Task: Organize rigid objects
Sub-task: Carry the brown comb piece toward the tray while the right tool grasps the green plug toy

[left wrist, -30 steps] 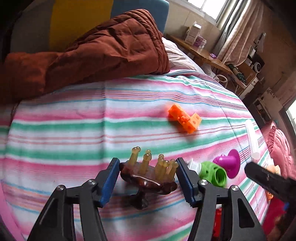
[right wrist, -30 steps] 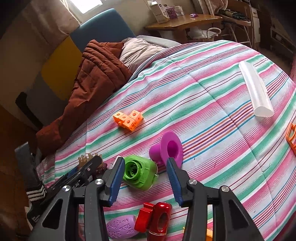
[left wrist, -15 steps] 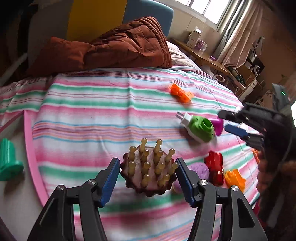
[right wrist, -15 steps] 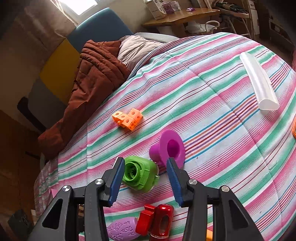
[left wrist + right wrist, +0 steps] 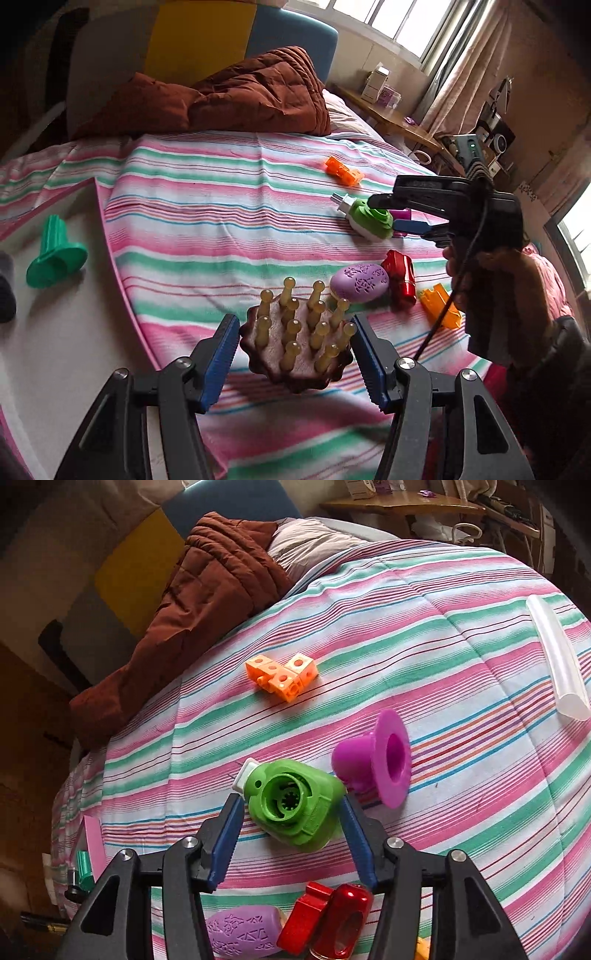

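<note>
The left gripper (image 5: 291, 354) holds a brown scalloped massager (image 5: 295, 349) between its blue pads, both pads pressed against the massager's rim, its amber pegs pointing up and away. The massager hangs above the near edge of the striped bedspread (image 5: 221, 221), tilted toward the camera.

The right gripper (image 5: 290, 834) has its fingers spread on either side of a green plastic part (image 5: 295, 805) with a white stub at its far-left end. The right pad looks to be touching the green body, while a small gap shows at the left pad, so it is not clamped. The green part lies on the bedspread.

Just right of the green part lies a purple hat-shaped piece (image 5: 380, 760) on its side, its open mouth facing right. Farther away, a cluster of orange cubes (image 5: 282, 675) sits on the stripes. At the far right lies a translucent white tube (image 5: 557, 661).

Near the right gripper, below its fingers, are a lilac oval piece (image 5: 243, 934) with a cut-out pattern and a red piece (image 5: 328, 919) touching it. In the left wrist view an orange piece (image 5: 441, 306) lies just right of the red one.

To the left, off the bedspread on a pale surface with a pink rim, stands a green flanged piece (image 5: 55, 254). A brown quilt (image 5: 221, 103) is heaped at the far end of the bed.
</note>
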Motion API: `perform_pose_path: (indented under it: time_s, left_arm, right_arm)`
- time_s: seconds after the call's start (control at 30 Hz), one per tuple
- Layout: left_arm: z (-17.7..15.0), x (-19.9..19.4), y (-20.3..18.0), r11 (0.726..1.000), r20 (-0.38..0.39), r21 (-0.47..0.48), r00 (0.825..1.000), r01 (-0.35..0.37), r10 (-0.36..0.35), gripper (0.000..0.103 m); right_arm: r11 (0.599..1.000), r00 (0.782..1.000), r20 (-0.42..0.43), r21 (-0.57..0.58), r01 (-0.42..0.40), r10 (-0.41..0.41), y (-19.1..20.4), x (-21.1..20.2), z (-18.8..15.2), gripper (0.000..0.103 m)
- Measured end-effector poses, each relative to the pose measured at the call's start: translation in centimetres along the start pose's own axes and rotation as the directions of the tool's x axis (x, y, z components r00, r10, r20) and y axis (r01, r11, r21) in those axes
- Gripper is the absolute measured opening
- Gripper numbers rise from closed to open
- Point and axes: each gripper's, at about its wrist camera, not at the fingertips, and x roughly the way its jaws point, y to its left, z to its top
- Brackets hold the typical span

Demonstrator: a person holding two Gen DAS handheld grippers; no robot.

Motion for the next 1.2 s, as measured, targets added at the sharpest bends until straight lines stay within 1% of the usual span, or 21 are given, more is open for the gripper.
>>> perform_pose_path:
  time_s: [0.03,0.1,0.13,0.23,0.4,0.5,0.6,0.67,0.7,0.77,0.83,0.87,0.93,0.97,1.0,1.03,1.07,1.13,1.2]
  left_arm:
    - [-0.3,-0.4,0.1,1.0,0.003,-0.004,1.0,0.002,-0.002,0.062]
    - [-0.8,-1.2,0.4,1.0,0.013,-0.006,1.0,-0.002,0.002,0.062]
    - [-1.0,-1.5,0.6,1.0,0.016,-0.009,1.0,-0.002,0.002,0.062]
    - [-1.6,-2.7,1.3,1.0,0.027,-0.03,1.0,0.001,-0.001,0.062]
    - [-2.4,-4.0,2.5,0.998,0.041,-0.064,0.999,-0.004,0.006,0.062]
    - [-2.8,-4.5,3.2,0.997,0.043,-0.079,0.999,-0.007,0.01,0.062]
    - [-3.2,-5.0,3.7,0.996,0.044,-0.084,0.999,-0.013,0.017,0.062]
    - [-3.4,-5.4,4.1,0.996,0.047,-0.089,0.999,-0.009,0.013,0.062]
    - [-3.4,-5.7,4.2,0.996,0.051,-0.091,0.999,-0.011,0.016,0.062]
    - [-3.4,-6.3,4.6,0.995,0.06,-0.099,0.998,-0.014,0.02,0.062]
    - [-3.4,-6.8,5.0,0.994,0.068,-0.107,0.998,-0.01,0.018,0.062]
    - [-3.4,-7.1,5.1,0.994,0.074,-0.107,0.997,-0.014,0.022,0.062]
    - [-3.5,-7.5,5.4,0.993,0.082,-0.113,0.996,-0.017,0.026,0.062]
    - [-3.5,-7.6,5.6,0.993,0.084,-0.12,0.996,-0.013,0.023,0.062]
    - [-3.6,-7.7,5.8,0.992,0.086,-0.127,0.996,-0.012,0.023,0.062]
    - [-3.6,-7.8,5.9,0.991,0.087,-0.13,0.996,-0.013,0.025,0.062]
    - [-3.7,-7.8,6.1,0.991,0.087,-0.134,0.996,-0.015,0.027,0.062]
    - [-3.9,-7.8,6.5,0.99,0.084,-0.143,0.996,-0.019,0.031,0.062]
    - [-4.2,-7.9,7.0,0.987,0.08,-0.157,0.996,-0.025,0.038,0.062]
  right_arm:
    - [1.0,1.0,-0.008,-0.013,-0.02,0.02,0.3,0.1,-0.1,0.058]
    - [0.993,0.993,-0.035,-0.03,-0.113,0.112,0.9,0.2,-0.3,0.058]
    - [0.989,0.989,-0.049,-0.041,-0.144,0.141,1.3,0.3,-0.5,0.058]
    - [0.984,0.985,-0.05,-0.061,-0.166,0.163,2.0,0.1,-0.8,0.058]
    - [0.994,0.994,-0.009,-0.007,-0.109,0.109,0.6,-0.3,-0.5,0.058]
    - [0.997,0.997,0.023,-0.016,-0.078,0.078,0.5,-0.8,-0.4,0.058]
    - [0.997,0.998,0.047,-0.071,-0.035,0.038,1.4,-1.0,-0.4,0.058]
    - [0.99,0.999,0.05,-0.14,0.007,0.0,2.5,-0.7,-0.4,0.058]
    - [0.982,0.998,0.056,-0.183,0.036,-0.026,3.2,-0.5,-0.4,0.058]
    - [0.966,0.998,0.046,-0.25,0.06,-0.05,4.3,0.3,-0.3,0.06]
    - [0.949,0.996,0.032,-0.303,0.088,-0.082,5.2,1.3,-0.3,0.066]
    - [0.936,0.993,0.039,-0.33,0.12,-0.113,5.6,1.8,-0.3,0.067]
    - [0.919,0.986,0.027,-0.358,0.163,-0.164,5.8,2.9,-0.3,0.067]
    - [0.916,0.983,0.01,-0.362,0.172,-0.181,5.7,3.5,-0.3,0.065]
    - [0.915,0.98,-0.01,-0.361,0.182,-0.199,5.6,4.0,-0.4,0.059]
    - [0.914,0.979,-0.017,-0.36,0.185,-0.205,5.6,4.2,-0.6,0.057]
    - [0.912,0.979,-0.012,-0.365,0.187,-0.206,5.7,4.1,-0.8,0.056]
    - [0.906,0.982,-0.03,-0.392,0.162,-0.188,6.3,3.9,-1.7,0.055]
    - [0.88,0.985,-0.045,-0.456,0.13,-0.168,7.8,3.8,-3.4,0.055]
